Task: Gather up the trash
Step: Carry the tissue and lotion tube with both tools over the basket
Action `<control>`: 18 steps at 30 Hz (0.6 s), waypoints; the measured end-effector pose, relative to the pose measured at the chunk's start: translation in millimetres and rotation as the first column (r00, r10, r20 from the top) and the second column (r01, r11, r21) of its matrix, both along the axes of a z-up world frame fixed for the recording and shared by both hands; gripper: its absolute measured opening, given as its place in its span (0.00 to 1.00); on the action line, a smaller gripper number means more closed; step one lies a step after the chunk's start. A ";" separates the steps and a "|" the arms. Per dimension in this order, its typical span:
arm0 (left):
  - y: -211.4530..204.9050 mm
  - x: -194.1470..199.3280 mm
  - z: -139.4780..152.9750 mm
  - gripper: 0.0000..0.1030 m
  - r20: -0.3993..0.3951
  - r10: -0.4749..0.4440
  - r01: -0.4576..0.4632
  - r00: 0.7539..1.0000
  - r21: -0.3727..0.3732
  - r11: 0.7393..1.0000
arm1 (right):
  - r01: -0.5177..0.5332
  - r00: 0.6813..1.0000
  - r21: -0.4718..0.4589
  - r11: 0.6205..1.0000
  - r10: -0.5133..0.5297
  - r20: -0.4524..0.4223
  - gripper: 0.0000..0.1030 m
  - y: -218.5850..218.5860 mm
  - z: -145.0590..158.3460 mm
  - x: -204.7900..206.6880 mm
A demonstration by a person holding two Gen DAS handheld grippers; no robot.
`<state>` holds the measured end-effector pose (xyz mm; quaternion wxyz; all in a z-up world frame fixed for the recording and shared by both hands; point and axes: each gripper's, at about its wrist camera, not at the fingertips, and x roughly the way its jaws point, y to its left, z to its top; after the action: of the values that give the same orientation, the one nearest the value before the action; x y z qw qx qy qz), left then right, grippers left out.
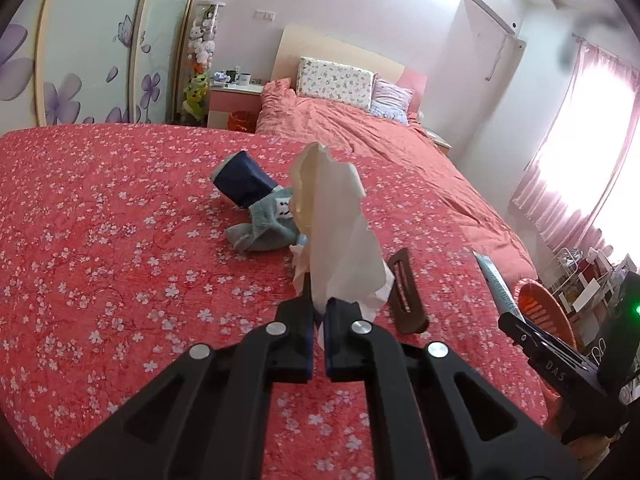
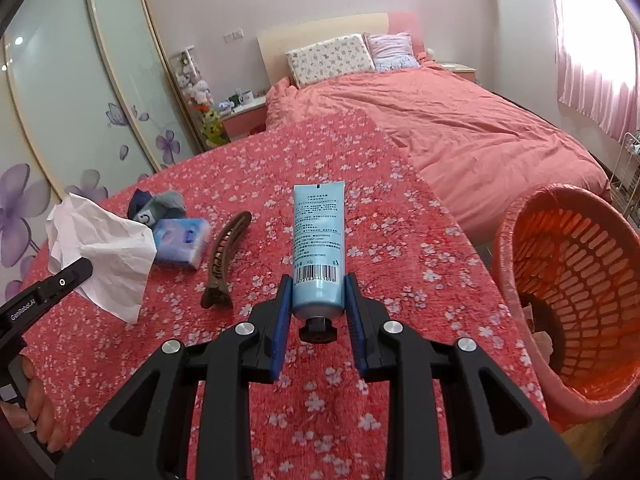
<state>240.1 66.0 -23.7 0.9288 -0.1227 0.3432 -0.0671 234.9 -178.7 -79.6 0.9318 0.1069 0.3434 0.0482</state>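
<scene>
Tissue [image 1: 340, 236] stands up crumpled from my left gripper [image 1: 319, 316], whose jaws are pinched nearly together on its lower corner, so it hangs clear above the red flowered bedspread [image 1: 100, 208]. In the left wrist view, at about eleven o'clock from that grip, a dark blue and grey sock bundle [image 1: 256, 204] lies on the cover; at about one o'clock, just beside the tissue, lies a brown hair clip [image 1: 406, 292]. The right wrist view also shows a small blue tissue pack [image 2: 182, 242] between the socks and the clip.

Further right, my right gripper [image 2: 319, 312] is closed on a light blue tube [image 2: 319, 248], pads against its sides near the black cap, which faces back toward me, while the crimped end points to twelve o'clock. The tube looks lifted off the cover, though I cannot be certain.

At three o'clock from that grip stands the orange slatted basket [image 2: 516, 240], lined with a thin bag, beside the bed's edge.

I judge the step in hand as carrying: both pieces of trash are gripped, neither is dropped yet. The next move calls for swinging the tube rightward over the basket rim and parting the jaws only once it is well inside, then bringing the tissue across the same way. The tissue is light and may cling to a pad, so a wide release seems wise.
</scene>
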 end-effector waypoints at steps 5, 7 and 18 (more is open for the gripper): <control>-10.4 -9.8 12.7 0.04 0.027 -0.028 0.029 0.999 -0.015 0.999 | 0.008 0.999 0.003 1.000 -0.008 0.042 0.26 -4.6 12.7 -9.7; -16.0 -11.4 18.2 0.04 0.037 -0.043 0.044 0.998 -0.019 0.999 | 0.015 0.998 0.002 1.000 -0.015 0.068 0.26 -8.0 19.2 -15.8; -79.9 -21.5 49.3 0.04 0.086 -0.166 0.172 0.982 -0.066 0.983 | 0.098 0.975 0.031 0.995 -0.102 0.195 0.26 -48.3 48.4 -51.4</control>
<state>218.6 -13.8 25.7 0.9276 -0.1243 0.3123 -0.1630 183.5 -227.0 -31.2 0.9612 0.1288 0.2435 0.0153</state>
